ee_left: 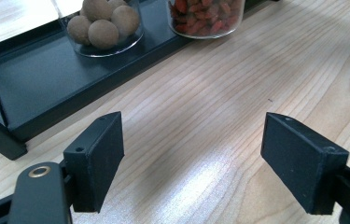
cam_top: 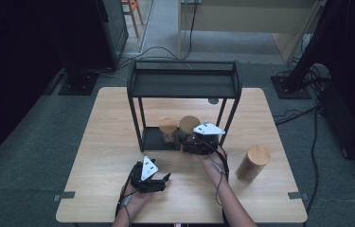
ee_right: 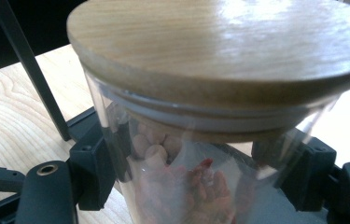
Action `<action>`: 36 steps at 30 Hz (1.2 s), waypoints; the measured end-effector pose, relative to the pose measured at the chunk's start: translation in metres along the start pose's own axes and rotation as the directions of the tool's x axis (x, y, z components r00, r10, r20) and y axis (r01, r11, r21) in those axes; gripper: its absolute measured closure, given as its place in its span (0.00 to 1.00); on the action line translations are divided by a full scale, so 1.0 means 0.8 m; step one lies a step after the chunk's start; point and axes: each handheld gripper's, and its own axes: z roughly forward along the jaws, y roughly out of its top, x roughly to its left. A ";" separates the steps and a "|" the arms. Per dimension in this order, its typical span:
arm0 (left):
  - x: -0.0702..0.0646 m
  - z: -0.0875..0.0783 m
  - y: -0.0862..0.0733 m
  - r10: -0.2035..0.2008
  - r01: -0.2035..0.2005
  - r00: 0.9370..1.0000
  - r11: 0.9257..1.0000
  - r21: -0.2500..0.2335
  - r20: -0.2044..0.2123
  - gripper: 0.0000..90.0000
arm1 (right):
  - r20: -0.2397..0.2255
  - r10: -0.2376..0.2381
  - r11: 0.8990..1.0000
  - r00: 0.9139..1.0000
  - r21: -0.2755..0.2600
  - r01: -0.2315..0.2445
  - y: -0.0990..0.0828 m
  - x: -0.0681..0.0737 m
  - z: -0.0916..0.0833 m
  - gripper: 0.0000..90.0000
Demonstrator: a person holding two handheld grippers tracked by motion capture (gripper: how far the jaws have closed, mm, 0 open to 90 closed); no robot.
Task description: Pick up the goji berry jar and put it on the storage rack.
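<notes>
A clear glass jar (ee_right: pixel 219 65) with a round wooden lid holds red berries and pale pieces. My right gripper (ee_right: pixel 200 175) is shut on its glass body just under the lid, one black pad (ee_right: pixel 93 172) on each side. From above, this jar (cam_top: pixel 189 124) stands at the front of the black rack's lower tray (cam_top: pixel 154 138), with the right gripper (cam_top: pixel 191 141) reaching in from the near side. A second jar (cam_top: pixel 168 126) of brown round fruits (ee_left: pixel 102 23) stands beside it. My left gripper (cam_top: pixel 157 170) rests low over the table, open, with bare wood between its jaws (ee_left: pixel 196 140).
The black two-tier metal rack (cam_top: pixel 183 85) stands mid-table, its thin legs flanking the jars. A third wooden-lidded jar (cam_top: pixel 255 161) stands on the table to the right. The wooden tabletop (cam_top: pixel 104 142) spreads left of the rack. Cables lie on the floor beyond.
</notes>
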 end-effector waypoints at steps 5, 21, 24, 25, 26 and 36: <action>0.000 0.000 0.000 0.000 0.000 1.000 1.000 0.000 0.001 0.24 | 0.008 -0.001 1.000 1.000 -0.002 0.001 0.002 -0.002 0.004 0.28; 0.000 0.000 0.000 0.003 -0.003 1.000 1.000 0.001 0.001 0.24 | 0.015 0.004 1.000 1.000 -0.002 -0.004 0.005 -0.002 0.012 0.28; 0.000 0.000 0.000 0.003 -0.003 1.000 1.000 0.001 0.001 0.24 | 0.013 0.002 1.000 1.000 -0.001 -0.002 0.007 -0.002 0.014 0.28; 0.000 0.000 0.000 0.003 -0.003 1.000 1.000 0.001 0.000 0.24 | 0.012 0.003 1.000 1.000 -0.002 -0.003 0.007 -0.001 0.015 0.28; 0.000 0.000 0.000 0.002 -0.002 1.000 1.000 0.001 0.001 0.24 | 0.011 0.003 1.000 1.000 -0.003 -0.003 0.007 -0.001 0.016 0.28; -0.001 0.000 0.000 0.003 -0.003 1.000 1.000 0.000 0.000 0.24 | 0.007 0.001 1.000 1.000 -0.002 -0.001 0.011 0.001 0.023 0.28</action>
